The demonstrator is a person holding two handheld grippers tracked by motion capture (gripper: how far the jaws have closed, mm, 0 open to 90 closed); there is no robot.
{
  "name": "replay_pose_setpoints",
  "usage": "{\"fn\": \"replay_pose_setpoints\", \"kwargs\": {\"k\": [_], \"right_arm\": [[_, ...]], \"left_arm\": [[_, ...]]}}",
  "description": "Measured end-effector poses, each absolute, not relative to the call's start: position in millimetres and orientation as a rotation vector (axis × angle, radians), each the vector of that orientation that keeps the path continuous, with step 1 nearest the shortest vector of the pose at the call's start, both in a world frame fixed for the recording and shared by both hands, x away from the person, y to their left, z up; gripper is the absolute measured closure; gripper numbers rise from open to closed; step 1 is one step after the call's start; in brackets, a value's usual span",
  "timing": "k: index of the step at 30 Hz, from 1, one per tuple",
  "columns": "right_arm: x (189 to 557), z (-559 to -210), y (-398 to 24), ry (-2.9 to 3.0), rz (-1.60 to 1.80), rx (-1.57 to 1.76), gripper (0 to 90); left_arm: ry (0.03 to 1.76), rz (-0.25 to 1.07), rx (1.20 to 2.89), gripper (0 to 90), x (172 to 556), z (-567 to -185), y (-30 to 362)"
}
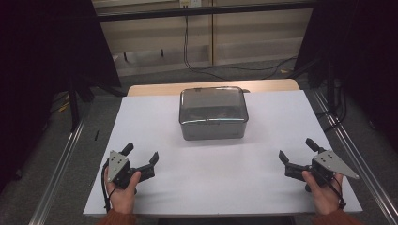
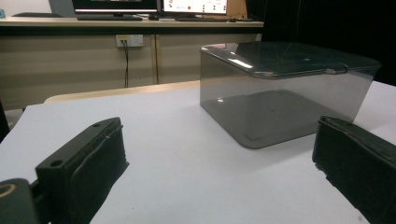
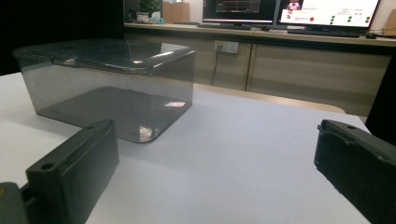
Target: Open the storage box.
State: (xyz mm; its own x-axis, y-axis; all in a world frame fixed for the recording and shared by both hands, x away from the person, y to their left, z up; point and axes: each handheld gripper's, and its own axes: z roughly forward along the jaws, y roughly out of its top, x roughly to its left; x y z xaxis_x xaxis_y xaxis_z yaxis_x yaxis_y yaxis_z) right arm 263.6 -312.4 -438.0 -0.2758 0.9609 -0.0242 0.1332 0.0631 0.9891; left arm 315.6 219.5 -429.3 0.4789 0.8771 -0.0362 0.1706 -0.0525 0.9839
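Your left claw (image 1: 142, 153) sits low over the near left part of the white worktop (image 1: 263, 187), held in your left hand (image 1: 123, 187). Its jaws are spread wide and nothing is between them; in the left gripper view they frame bare white surface, with the box ahead and to the right.

In the middle, toward the far edge of the worktop, stands a smoky transparent plastic box (image 1: 213, 113) with its lid (image 2: 289, 57) on. It is well apart from both claws. Something dark lies inside, too dim to make out.

Your right claw (image 1: 296, 150) rests at the near right of the worktop in your right hand (image 1: 324, 190). Its jaws too are wide apart and hold nothing; in the right gripper view the box is ahead and to the left.

Beyond the worktop runs a wooden counter (image 3: 299, 56) carrying lit monitors (image 3: 327, 11).
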Motion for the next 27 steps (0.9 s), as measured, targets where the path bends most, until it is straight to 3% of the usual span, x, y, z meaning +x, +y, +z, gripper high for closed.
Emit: {"fn": "replay_pose_setpoints", "kwargs": {"k": [27], "right_arm": [[279.0,-442.1,-282.7,1.694,1.351,1.053,0.0]], "left_arm": [[0.961,0.698,1.561,2.7,319.0,-431.1,213.1]]}}
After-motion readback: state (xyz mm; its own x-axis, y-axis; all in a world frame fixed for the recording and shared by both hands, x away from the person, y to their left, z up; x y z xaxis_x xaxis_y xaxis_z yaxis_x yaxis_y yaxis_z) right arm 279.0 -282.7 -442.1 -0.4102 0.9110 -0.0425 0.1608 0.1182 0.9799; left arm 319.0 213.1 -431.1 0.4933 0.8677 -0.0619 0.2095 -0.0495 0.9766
